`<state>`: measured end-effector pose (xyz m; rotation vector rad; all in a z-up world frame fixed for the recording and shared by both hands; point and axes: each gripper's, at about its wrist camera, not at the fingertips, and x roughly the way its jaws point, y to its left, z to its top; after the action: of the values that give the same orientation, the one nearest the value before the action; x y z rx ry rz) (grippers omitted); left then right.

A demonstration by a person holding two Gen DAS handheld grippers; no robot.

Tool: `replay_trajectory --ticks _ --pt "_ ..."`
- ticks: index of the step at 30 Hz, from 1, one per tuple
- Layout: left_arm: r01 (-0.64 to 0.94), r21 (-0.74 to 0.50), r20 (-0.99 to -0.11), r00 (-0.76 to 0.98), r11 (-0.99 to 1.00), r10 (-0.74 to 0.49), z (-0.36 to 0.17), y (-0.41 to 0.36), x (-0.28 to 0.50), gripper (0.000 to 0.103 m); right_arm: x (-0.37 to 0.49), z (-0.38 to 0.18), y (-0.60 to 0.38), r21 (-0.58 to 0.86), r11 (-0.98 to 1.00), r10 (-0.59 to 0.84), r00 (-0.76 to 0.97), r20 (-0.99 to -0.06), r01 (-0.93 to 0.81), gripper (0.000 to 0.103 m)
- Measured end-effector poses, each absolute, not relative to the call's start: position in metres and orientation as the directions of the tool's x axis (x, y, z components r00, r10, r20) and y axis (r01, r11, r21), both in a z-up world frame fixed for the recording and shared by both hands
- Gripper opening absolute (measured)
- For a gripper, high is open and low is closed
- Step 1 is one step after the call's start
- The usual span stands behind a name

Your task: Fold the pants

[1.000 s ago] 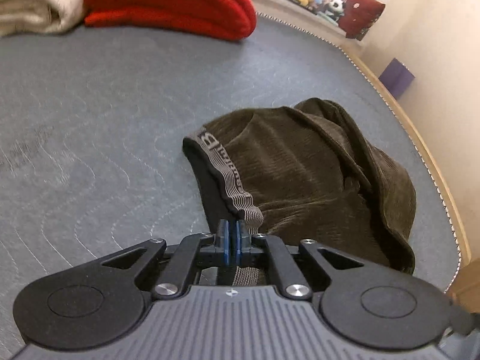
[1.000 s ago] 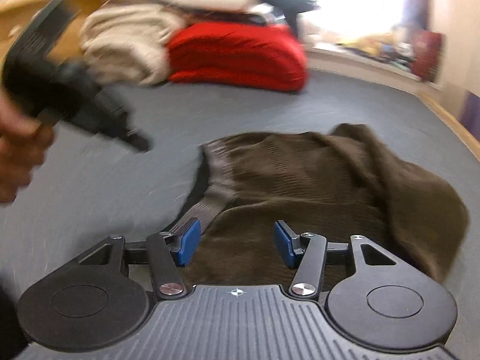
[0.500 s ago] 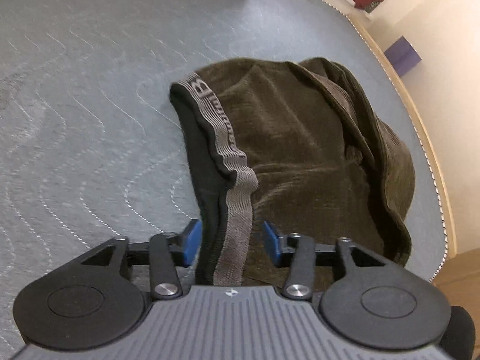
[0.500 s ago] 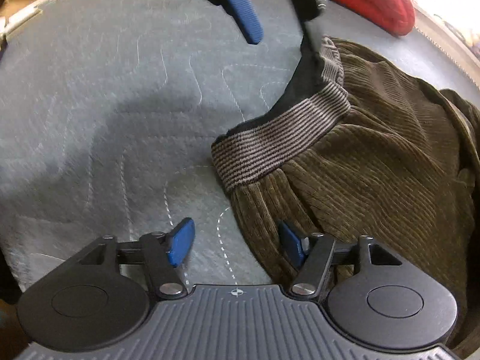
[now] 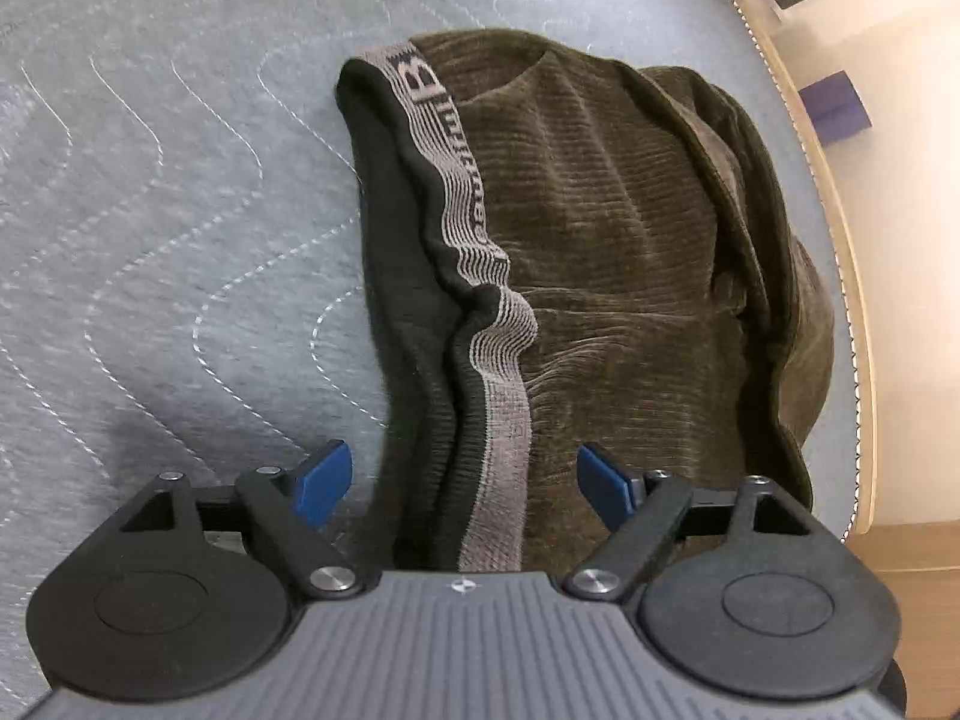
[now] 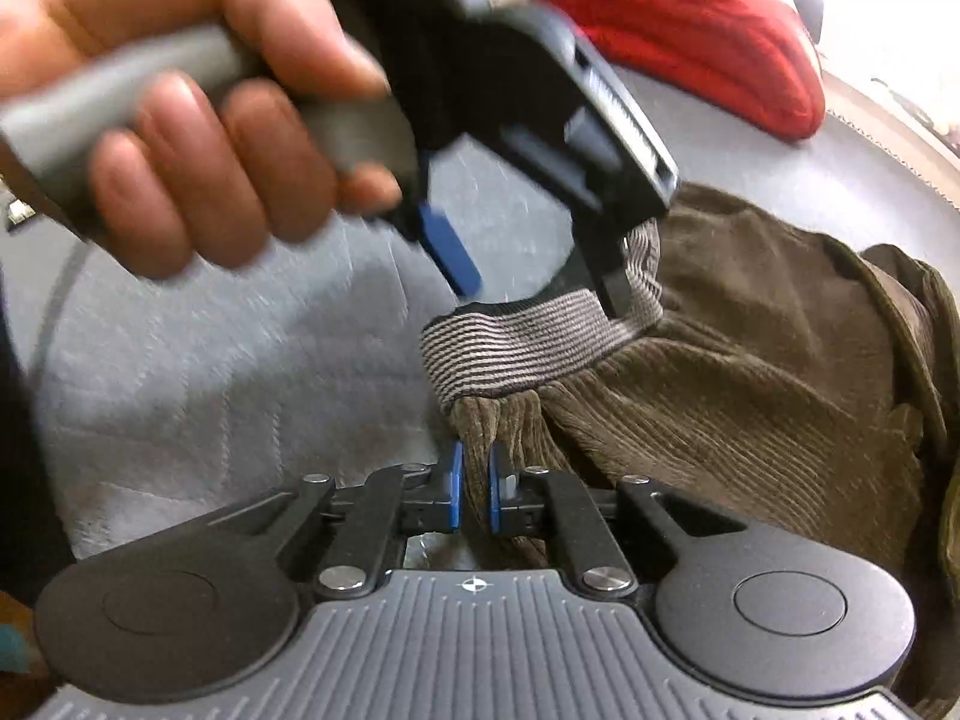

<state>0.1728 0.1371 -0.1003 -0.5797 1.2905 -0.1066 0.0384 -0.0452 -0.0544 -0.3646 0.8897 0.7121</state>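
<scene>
Brown corduroy pants [image 5: 612,228] with a grey striped waistband [image 5: 474,276] lie bunched on the grey quilted bed [image 5: 150,210]. My left gripper [image 5: 462,483] is open, its blue pads on either side of the waistband's near end. In the right wrist view the left gripper [image 6: 534,276] hangs open over the waistband [image 6: 516,348], held by a hand. My right gripper [image 6: 473,495] is shut on a pinch of the brown pants [image 6: 750,390] just below the waistband.
A red folded blanket [image 6: 678,30] lies at the far side of the bed. The bed's piped edge [image 5: 840,276] and a wooden frame run along the right, with a cream wall beyond and a purple box [image 5: 834,108] there.
My left gripper let go of the waistband and opened wider, moving in low over it. My right gripper moved onto the pants' corner and shut on the fabric.
</scene>
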Motion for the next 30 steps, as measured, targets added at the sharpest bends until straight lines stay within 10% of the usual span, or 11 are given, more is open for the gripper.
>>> replay_trajectory --ticks 5,11,30 --pt "-0.22 -0.472 -0.874 0.245 0.854 -0.42 -0.115 0.12 0.176 0.08 0.031 -0.047 -0.057 0.03 0.702 0.471 0.432 -0.769 -0.711 0.008" --pt "-0.121 -0.418 -0.891 0.251 0.901 -0.379 -0.11 0.103 0.169 0.033 0.02 -0.054 -0.051 0.013 0.672 0.455 0.398 -0.797 -0.741 0.008" --pt "-0.204 -0.25 -0.921 0.351 0.947 -0.168 -0.023 0.223 0.054 0.028 -0.033 -0.017 0.062 0.18 0.435 0.694 0.202 -0.691 -0.882 0.008"
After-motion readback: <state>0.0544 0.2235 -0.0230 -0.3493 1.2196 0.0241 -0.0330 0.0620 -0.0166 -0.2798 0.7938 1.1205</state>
